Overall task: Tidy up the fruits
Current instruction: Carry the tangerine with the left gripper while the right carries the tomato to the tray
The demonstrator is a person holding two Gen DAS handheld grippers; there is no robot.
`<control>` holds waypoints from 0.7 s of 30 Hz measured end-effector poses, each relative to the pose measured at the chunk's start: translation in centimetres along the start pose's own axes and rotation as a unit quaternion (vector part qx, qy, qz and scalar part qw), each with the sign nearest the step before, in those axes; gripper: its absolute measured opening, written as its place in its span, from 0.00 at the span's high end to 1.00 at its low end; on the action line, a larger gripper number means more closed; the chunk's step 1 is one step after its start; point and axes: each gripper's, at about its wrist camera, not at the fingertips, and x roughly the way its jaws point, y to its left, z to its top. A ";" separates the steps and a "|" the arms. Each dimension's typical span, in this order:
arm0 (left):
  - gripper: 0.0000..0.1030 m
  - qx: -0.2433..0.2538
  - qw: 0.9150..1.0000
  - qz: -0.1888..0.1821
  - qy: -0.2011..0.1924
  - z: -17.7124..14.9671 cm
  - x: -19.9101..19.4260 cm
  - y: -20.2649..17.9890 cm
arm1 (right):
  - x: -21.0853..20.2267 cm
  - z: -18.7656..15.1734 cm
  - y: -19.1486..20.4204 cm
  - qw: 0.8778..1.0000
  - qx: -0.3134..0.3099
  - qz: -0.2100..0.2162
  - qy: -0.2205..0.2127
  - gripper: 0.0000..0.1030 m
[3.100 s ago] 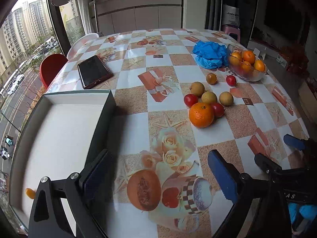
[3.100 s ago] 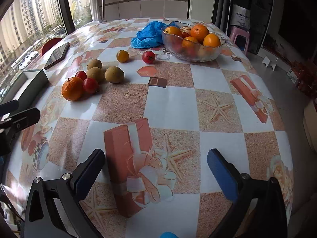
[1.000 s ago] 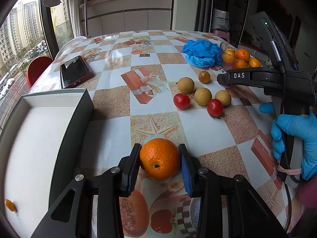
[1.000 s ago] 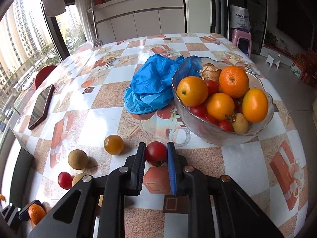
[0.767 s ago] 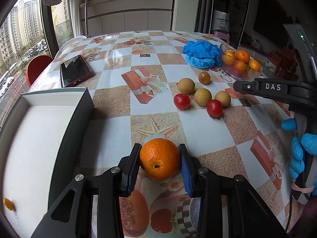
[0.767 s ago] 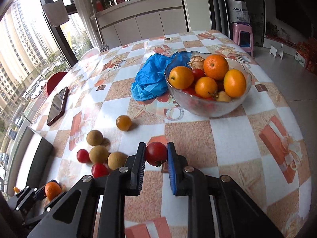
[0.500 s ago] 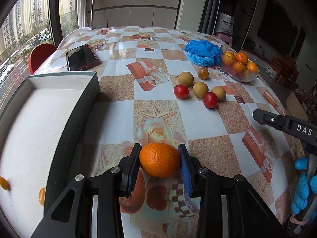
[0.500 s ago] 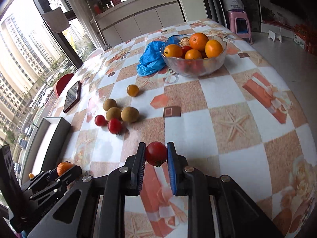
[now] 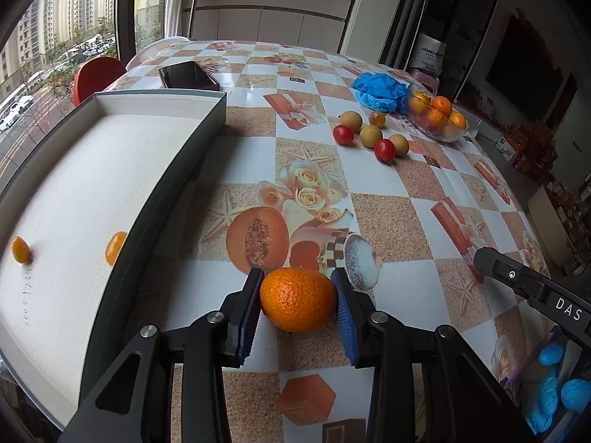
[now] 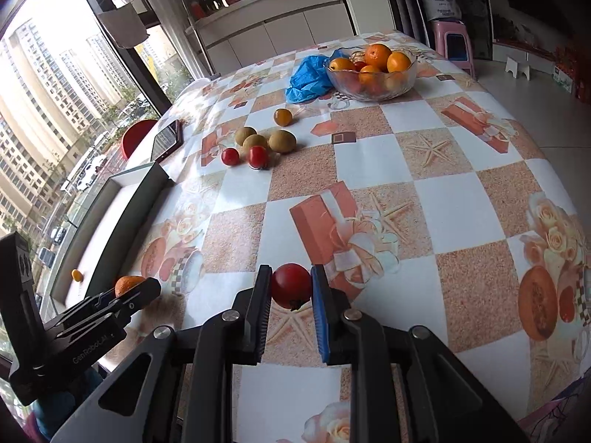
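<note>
My left gripper (image 9: 297, 304) is shut on an orange (image 9: 297, 299) and holds it above the tablecloth, just right of the dark box (image 9: 155, 199) with a white floor. Two small orange fruits (image 9: 115, 247) lie in that box. My right gripper (image 10: 291, 289) is shut on a red tomato (image 10: 291, 285) above the table's near part. The left gripper with the orange (image 10: 127, 284) also shows in the right wrist view. Loose kiwis (image 9: 370, 135) and red tomatoes (image 9: 384, 149) lie mid-table.
A glass bowl (image 9: 437, 125) of oranges stands at the far right beside a blue bag (image 9: 380, 90). A phone (image 9: 188, 75) lies beyond the box. A red chair (image 9: 96, 77) stands by the window. The right gripper's body (image 9: 532, 289) shows at the right edge.
Both grippers closed on fruit, the left on the orange and the right on a tomato, then pulled back toward the table's near side. The box now lies closer on the left.
</note>
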 end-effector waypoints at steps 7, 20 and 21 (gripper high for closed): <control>0.62 -0.012 1.000 -0.012 -0.007 -0.6 -1.1 0.8 | -0.9 -0.3 1.0 1.000 -0.003 0.000 -0.004 0.78; 0.62 -0.024 0.998 -0.028 -0.050 0.7 -4.3 2.6 | -0.8 0.3 4.2 1.000 -0.024 0.002 -0.003 0.78; 0.62 -0.025 0.998 -0.024 -0.056 0.9 -4.7 2.9 | -0.7 0.5 4.7 1.000 -0.027 0.003 -0.002 0.78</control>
